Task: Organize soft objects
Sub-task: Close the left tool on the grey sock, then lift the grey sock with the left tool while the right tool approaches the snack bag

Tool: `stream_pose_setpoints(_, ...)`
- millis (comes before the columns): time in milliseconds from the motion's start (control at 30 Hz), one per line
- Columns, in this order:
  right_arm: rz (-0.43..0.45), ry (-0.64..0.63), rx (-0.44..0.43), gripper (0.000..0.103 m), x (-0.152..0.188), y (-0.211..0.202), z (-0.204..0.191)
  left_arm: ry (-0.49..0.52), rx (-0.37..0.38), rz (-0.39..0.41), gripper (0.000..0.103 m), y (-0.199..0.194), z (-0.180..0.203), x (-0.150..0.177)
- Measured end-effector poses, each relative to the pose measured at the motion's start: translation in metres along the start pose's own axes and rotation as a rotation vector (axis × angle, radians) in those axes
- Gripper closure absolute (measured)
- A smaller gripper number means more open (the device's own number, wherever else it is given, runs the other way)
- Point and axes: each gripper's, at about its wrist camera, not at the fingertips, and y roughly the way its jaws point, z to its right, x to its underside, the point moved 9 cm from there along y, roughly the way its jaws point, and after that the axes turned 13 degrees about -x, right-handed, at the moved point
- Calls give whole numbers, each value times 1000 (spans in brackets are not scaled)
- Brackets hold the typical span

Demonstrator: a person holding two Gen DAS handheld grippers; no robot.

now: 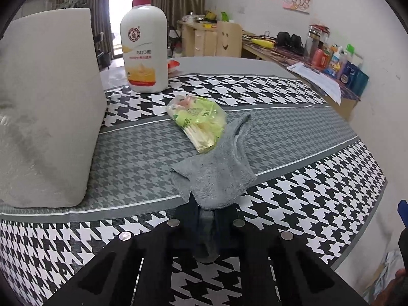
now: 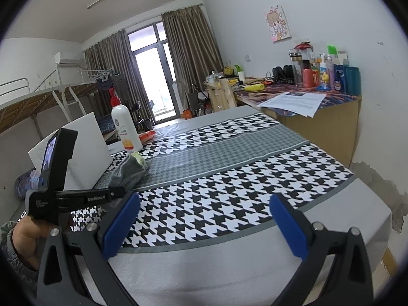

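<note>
The left claw (image 1: 207, 214) has its jaws drawn together on the near edge of a grey sock (image 1: 216, 176), pinching the fabric between them. In the right wrist view its black body reads "GenRobot.AI" along the side, and a hand (image 2: 28, 232) grips it from below. The right claw (image 2: 204, 225) stands wide open above the near edge of the bed (image 2: 229, 260), its blue pads (image 2: 121, 227) touching nothing.

The sock lies on the houndstooth cover (image 1: 306, 199), where the black-and-white band meets the grey band, and its far end rests against a clear bag of green-printed packets (image 1: 197, 119); that print is too small to read. To the left stands a large white foam block (image 1: 48, 107). Behind the bag is a white pump bottle (image 1: 144, 48) with a red pump, a round red emblem and the letters "SOD"; the smaller lines underneath cannot be made out. Farther off, a desk (image 2: 329, 125) by the wall carries printed sheets (image 2: 293, 102) and bottles.
</note>
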Motion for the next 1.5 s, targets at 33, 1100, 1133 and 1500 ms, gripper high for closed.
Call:
stream_pose_setpoints(33,0,-2,1,1,0,0,-1,1,6,1,93,-1,0,1)
stream_pose_setpoints(1100,-51,-129,-93,1,-23,35,-51,12,-24,165,93,-56,-35,1)
stream_pose_setpoints(1133,-56,-137,-100,1,-24,38,-53,10,-26,165,93,-56,-37,2)
stream_pose_setpoints(1500,-151,-204,-147,0,-30,78,-75,-15,-79,161,93,-54,-61,8)
